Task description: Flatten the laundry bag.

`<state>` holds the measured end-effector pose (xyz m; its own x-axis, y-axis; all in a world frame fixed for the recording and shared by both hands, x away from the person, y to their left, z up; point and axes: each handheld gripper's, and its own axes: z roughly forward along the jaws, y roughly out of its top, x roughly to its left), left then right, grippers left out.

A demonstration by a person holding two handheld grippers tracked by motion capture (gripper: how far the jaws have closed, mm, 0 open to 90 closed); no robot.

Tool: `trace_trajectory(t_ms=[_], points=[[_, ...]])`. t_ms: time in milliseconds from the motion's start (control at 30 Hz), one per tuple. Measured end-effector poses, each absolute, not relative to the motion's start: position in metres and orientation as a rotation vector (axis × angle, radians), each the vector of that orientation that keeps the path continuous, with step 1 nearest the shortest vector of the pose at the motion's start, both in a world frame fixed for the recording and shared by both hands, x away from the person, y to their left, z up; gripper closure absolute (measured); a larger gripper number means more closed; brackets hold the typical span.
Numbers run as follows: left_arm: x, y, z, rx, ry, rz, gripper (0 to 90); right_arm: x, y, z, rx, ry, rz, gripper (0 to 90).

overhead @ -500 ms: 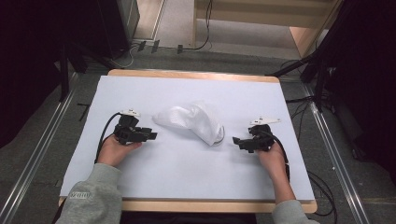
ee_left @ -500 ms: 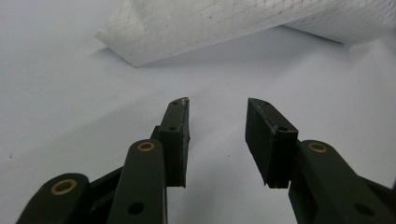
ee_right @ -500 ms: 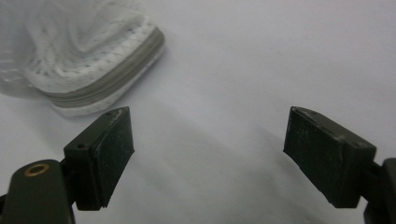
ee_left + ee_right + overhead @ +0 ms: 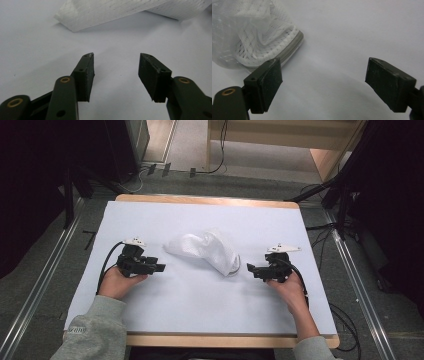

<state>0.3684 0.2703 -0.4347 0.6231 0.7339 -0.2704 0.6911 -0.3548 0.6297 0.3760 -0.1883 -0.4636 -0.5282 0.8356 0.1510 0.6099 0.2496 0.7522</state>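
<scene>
A white mesh bag lies crumpled in the middle of the white table cover. My left gripper rests low on the cover just left of the bag, pointing right at it, jaws open with nothing between them. In the left gripper view the bag's folded corner lies ahead of the open gripper. My right gripper sits right of the bag, pointing left, open and empty. In the right gripper view the bag's grey-edged mesh end lies just beyond the left pad of that gripper.
The wooden table edge frames the cover. Cables and dark equipment stand on the floor beyond and right of the table. Metal rails run along both sides.
</scene>
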Motion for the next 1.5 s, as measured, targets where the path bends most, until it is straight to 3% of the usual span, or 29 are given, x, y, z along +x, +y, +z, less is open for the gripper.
trace_trajectory(t_ms=[200, 533, 1000, 1500], points=[[0.369, 0.271, -0.435, 2.118, 1.133, 0.058, 40.9, 0.373, -0.185, -0.459, 1.276, 2.287, 1.194, 13.7], [0.369, 0.270, -0.435, 2.115, 1.152, 0.024, 39.9, 0.372, -0.185, -0.456, 1.296, 2.280, 1.210, 20.3], [0.367, 0.268, -0.431, 2.105, 1.146, 0.007, 40.2, 0.372, -0.183, -0.452, 1.275, 2.318, 1.216, 39.6], [0.366, 0.273, -0.430, 2.068, 1.215, -0.036, 39.1, 0.375, -0.183, -0.443, 1.294, 2.340, 1.238, 54.6]])
